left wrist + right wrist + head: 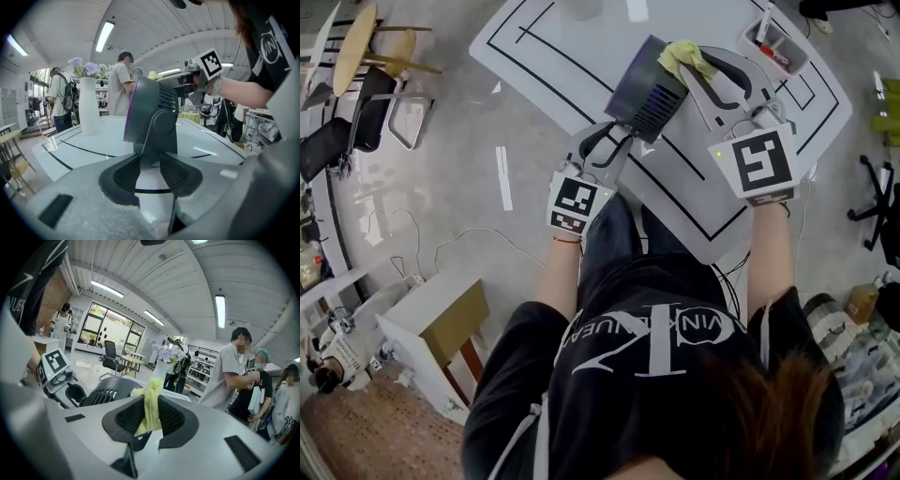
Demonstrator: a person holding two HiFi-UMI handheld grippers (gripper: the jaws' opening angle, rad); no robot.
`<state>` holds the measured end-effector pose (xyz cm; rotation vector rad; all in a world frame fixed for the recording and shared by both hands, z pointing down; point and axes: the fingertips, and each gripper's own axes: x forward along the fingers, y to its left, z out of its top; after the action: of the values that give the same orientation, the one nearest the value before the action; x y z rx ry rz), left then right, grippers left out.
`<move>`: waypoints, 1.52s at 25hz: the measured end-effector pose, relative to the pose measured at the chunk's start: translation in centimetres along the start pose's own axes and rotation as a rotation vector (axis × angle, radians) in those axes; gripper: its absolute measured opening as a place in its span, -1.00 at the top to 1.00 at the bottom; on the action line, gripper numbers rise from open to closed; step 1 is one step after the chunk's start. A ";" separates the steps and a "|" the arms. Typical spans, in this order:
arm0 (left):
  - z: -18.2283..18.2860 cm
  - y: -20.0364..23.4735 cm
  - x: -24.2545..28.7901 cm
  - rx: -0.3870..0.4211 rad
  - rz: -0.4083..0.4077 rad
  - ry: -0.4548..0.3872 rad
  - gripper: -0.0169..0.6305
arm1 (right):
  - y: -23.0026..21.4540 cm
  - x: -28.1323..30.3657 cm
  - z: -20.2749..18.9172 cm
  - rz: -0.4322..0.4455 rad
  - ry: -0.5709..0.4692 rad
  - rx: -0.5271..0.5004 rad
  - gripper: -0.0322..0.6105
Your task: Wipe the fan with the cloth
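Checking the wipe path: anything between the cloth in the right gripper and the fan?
Nothing visible. The cloth, pinched in the right gripper, appears to rest on the top edge of the fan.

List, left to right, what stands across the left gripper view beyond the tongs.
Person with a backpack → white vase of purple flowers → person in a white shirt → fan → the holder's outstretched forearm.

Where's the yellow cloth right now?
In the head view, the yellow cloth is pinched in the right gripper, at the upper right corner of the fan.
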<state>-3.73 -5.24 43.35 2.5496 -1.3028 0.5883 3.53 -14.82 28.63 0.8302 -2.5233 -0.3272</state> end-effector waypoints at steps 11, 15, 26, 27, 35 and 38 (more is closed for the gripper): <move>-0.4 0.2 0.0 0.000 0.053 0.026 0.52 | -1.7 1.5 -1.7 -0.003 0.020 -0.006 0.65; -0.3 0.2 0.0 -0.005 0.065 0.023 0.53 | -2.2 1.8 -2.5 -0.005 0.047 -0.014 0.65; -0.3 0.4 0.0 -0.007 0.076 0.028 0.53 | -2.8 2.9 -4.2 0.008 0.098 -0.015 0.65; -0.3 0.4 0.0 -0.007 0.077 0.028 0.53 | -2.8 3.0 -4.4 0.009 0.105 -0.020 0.65; -0.3 0.3 -0.2 -0.011 0.088 0.027 0.53 | -2.9 3.8 -5.6 0.017 0.141 -0.032 0.65; -0.3 0.3 -0.2 -0.014 0.091 0.023 0.53 | -3.1 4.1 -6.1 0.023 0.153 -0.023 0.65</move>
<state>-4.13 -5.14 43.50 2.4754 -1.4165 0.6224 5.15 -20.23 34.22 0.7864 -2.3808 -0.2738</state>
